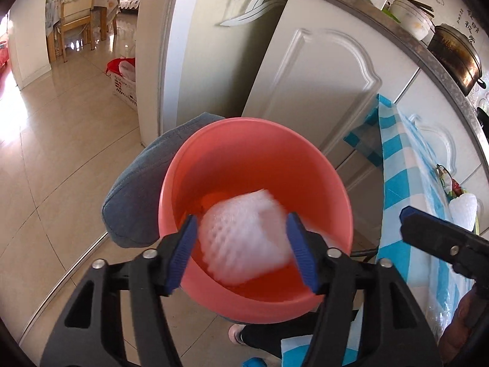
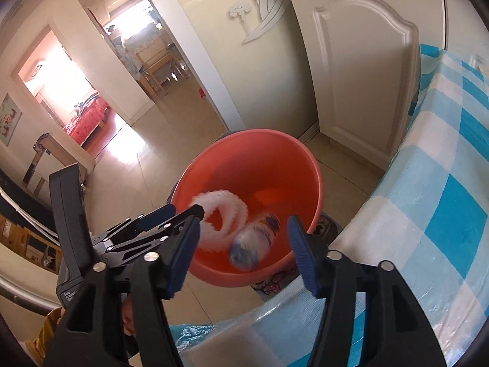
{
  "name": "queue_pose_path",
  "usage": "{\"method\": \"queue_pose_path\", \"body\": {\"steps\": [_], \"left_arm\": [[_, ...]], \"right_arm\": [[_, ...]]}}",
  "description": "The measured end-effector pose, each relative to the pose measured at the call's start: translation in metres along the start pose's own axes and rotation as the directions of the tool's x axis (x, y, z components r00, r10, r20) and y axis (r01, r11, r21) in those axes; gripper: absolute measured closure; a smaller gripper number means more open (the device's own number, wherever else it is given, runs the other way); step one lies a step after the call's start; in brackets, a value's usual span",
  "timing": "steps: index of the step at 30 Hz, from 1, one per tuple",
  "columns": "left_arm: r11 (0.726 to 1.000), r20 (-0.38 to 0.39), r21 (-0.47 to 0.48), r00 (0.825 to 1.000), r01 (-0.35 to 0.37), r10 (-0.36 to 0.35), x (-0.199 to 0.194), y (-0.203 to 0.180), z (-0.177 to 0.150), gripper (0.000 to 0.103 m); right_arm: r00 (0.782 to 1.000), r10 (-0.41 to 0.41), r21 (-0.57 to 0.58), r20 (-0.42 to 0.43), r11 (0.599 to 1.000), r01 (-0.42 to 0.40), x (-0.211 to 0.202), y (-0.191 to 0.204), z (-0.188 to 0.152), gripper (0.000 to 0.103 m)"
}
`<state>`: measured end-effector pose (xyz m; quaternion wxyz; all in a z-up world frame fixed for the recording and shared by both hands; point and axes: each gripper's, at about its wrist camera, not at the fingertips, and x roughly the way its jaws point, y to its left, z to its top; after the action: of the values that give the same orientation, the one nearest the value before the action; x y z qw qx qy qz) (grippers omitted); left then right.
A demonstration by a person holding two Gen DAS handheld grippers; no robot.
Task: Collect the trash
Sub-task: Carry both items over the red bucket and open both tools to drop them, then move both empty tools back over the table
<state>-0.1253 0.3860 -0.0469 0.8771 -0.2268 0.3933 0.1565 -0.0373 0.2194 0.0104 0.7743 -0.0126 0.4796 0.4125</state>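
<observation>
A salmon-red bucket (image 1: 256, 165) stands on the floor under both grippers. My left gripper (image 1: 241, 217) hangs open over it. A blurred white foam net (image 1: 241, 238) shows between its fingers inside the bucket, and no pad presses on it. My right gripper (image 2: 243, 218) is open too, above a blurred small printed bottle (image 2: 253, 241) in the bucket (image 2: 259, 165), beside the foam net (image 2: 220, 217). In the right wrist view the left gripper (image 2: 180, 212) reaches over the rim. On the table lie another foam net (image 1: 463, 211) and a wrapper (image 1: 449, 180).
A table with a blue-and-white checked cloth (image 2: 428, 214) stands to the right of the bucket. White cabinet doors (image 1: 321, 91) rise behind it. A grey cushion (image 1: 137, 189) lies against the bucket's left side. A person's slippered foot (image 1: 237, 333) is on the tiled floor below.
</observation>
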Motion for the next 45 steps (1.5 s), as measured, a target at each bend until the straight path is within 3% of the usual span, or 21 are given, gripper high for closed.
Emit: {"method": "queue_pose_path", "body": {"steps": [5, 9, 15, 19, 25, 32, 35, 38, 43, 45], "left_arm": [[1.0, 0.081, -0.01, 0.997, 0.004, -0.003, -0.018, 0.002, -0.002, 0.022], [0.999, 0.185, 0.042, 0.982, 0.022, -0.029, -0.044, -0.007, 0.0, 0.015], [0.993, 0.237, 0.086, 0.967, 0.075, -0.093, -0.078, -0.04, 0.003, 0.013], [0.985, 0.198, 0.151, 0.974, 0.08, -0.109, -0.091, -0.075, 0.004, 0.01], [0.965, 0.15, 0.245, 0.979, 0.098, -0.138, -0.104, -0.135, -0.007, 0.01], [0.942, 0.11, 0.316, 0.982, 0.114, -0.156, -0.11, -0.189, -0.026, 0.01], [0.925, 0.082, 0.36, 0.984, 0.12, -0.16, -0.112, -0.211, -0.034, 0.01], [0.907, 0.073, 0.4, 0.982, 0.133, -0.176, -0.116, -0.233, -0.041, 0.01], [0.873, 0.043, 0.461, 0.978, 0.161, -0.203, -0.12, -0.268, -0.054, 0.01], [0.857, 0.034, 0.485, 0.976, 0.173, -0.216, -0.122, -0.28, -0.059, 0.01]], "right_arm": [[0.994, 0.03, 0.033, 0.101, 0.999, -0.033, -0.03, -0.011, -0.006, 0.016], [0.971, 0.065, 0.064, 0.23, 0.995, -0.081, -0.073, -0.031, -0.02, 0.011], [0.908, 0.125, 0.104, 0.4, 0.978, -0.181, -0.136, -0.075, -0.047, 0.005], [0.845, 0.138, 0.14, 0.516, 0.96, -0.243, -0.178, -0.107, -0.069, 0.005], [0.778, 0.237, 0.186, 0.581, 0.892, -0.411, -0.216, -0.14, -0.089, 0.005], [0.758, 0.179, 0.163, 0.627, 0.922, -0.353, -0.255, -0.156, -0.104, 0.005], [0.747, 0.123, 0.176, 0.654, 0.935, -0.308, -0.277, -0.171, -0.11, 0.005], [0.735, 0.017, 0.229, 0.678, 0.945, -0.234, -0.301, -0.193, -0.119, 0.005], [0.714, -0.133, 0.349, 0.688, 0.923, -0.164, -0.332, -0.243, -0.143, 0.005], [0.702, -0.157, 0.387, 0.694, 0.904, -0.18, -0.341, -0.263, -0.153, 0.005]]}}
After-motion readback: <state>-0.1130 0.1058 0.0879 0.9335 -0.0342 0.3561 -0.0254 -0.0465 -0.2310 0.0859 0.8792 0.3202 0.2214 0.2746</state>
